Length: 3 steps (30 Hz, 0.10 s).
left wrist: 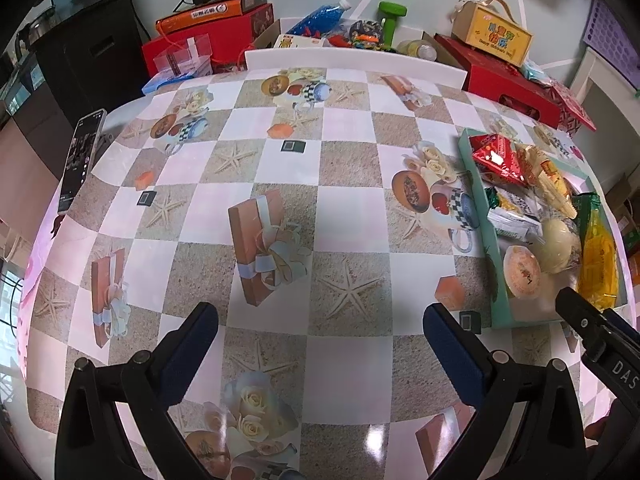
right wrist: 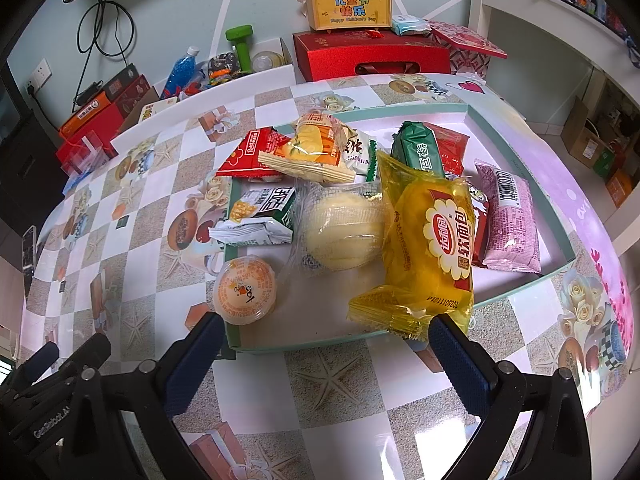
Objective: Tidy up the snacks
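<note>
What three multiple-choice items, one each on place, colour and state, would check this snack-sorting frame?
1. Where does the round orange-lidded jelly cup sit?
A. in the near left corner of the teal tray
B. on the bare tablecloth
C. on the red gift box

2. What colour is the long bread packet lying nearest the right gripper?
A. purple
B. yellow
C. blue

3. What state is the left gripper in?
A. shut on a snack
B. open and holding nothing
C. shut on the tray's rim

Answers: 1 A, the cup rests inside the tray by its near left corner. 2 B, its wrapper is clear yellow with a red label. 3 B, only tablecloth shows between its spread fingers.
</note>
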Tool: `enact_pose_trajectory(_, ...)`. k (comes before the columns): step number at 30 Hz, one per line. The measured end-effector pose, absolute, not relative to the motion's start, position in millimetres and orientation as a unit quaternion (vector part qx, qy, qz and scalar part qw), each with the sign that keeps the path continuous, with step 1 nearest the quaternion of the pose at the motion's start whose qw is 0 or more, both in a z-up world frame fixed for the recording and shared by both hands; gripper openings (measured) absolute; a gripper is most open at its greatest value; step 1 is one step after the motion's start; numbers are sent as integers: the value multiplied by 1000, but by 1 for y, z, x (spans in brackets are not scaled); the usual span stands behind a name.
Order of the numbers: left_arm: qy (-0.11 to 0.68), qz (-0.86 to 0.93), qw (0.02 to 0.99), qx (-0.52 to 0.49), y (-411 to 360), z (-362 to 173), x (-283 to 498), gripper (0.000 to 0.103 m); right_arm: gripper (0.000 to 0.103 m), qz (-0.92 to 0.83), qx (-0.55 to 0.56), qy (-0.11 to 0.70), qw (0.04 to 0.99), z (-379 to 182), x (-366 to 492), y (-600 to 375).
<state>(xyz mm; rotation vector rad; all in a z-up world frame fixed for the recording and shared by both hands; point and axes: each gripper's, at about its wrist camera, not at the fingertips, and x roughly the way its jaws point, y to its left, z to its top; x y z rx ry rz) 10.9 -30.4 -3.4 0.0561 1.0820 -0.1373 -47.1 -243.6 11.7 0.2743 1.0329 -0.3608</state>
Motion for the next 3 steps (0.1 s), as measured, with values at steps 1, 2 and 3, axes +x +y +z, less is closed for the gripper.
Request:
enact_pose_trajectory(1, 513, -66, 856, 27, -31, -3, 11, 102, 103, -171, 130, 490, 845, 12, -47, -243)
enact_pose_trajectory(2, 512, -69, 856, 28, -31, -2, 11, 102, 103, -171, 130, 490, 845, 12, -47, -243)
enact_pose_trajectory(3, 512, -71, 855, 29, -32, -3, 11, 102, 103, -171, 130, 489, 845, 12, -47, -244)
